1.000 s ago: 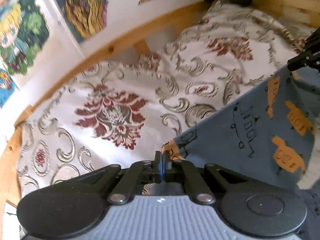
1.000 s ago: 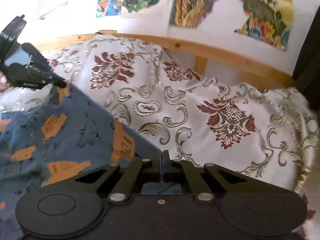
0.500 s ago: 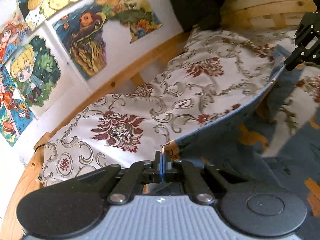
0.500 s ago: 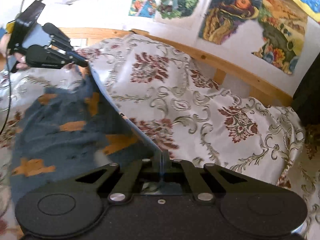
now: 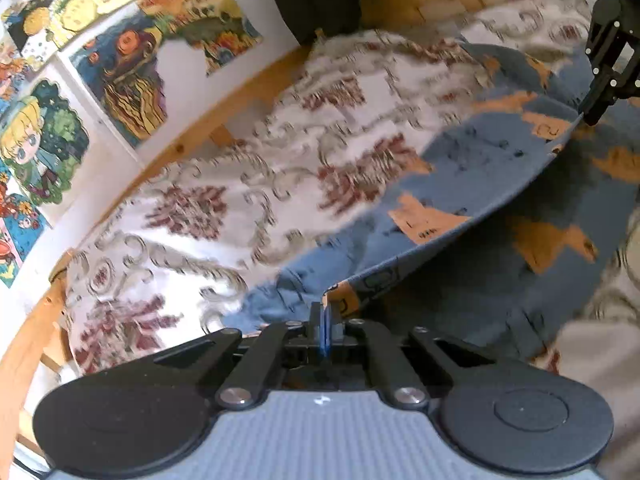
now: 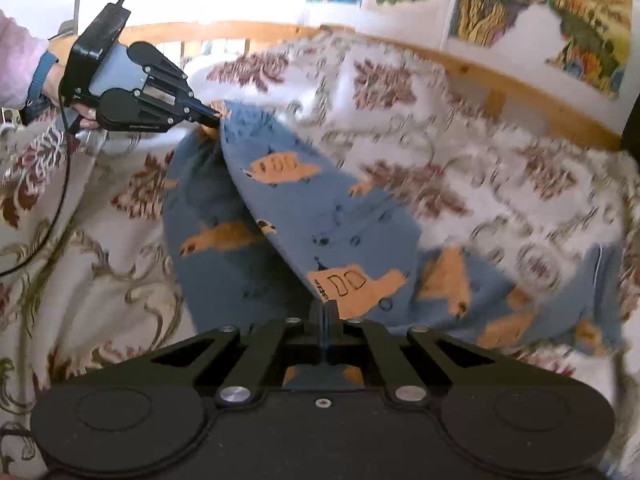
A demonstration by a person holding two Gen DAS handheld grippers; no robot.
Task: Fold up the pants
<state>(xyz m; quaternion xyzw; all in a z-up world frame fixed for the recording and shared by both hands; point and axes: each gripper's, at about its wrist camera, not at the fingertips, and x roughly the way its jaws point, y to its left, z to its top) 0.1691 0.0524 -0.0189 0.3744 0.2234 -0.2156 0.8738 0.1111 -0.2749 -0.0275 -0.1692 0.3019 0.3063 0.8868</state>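
Two grippers, one pair of pants (image 6: 328,216), one patterned bedspread (image 6: 500,184) beneath. Left gripper (image 5: 325,312) pinched shut on a cloth edge; right gripper (image 6: 326,312) likewise clamped on the same edge further along. Blue fabric with orange print stretched taut between both tips, long axis running gripper to gripper, lifted half over the remainder lying on the bed (lower layer slack, partly blurred). Neither hand nearer the landing spot, judging by these views.

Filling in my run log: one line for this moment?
step: folding | left gripper: shut on pants edge | right gripper: shut on pants edge | pants: raised over bedspread
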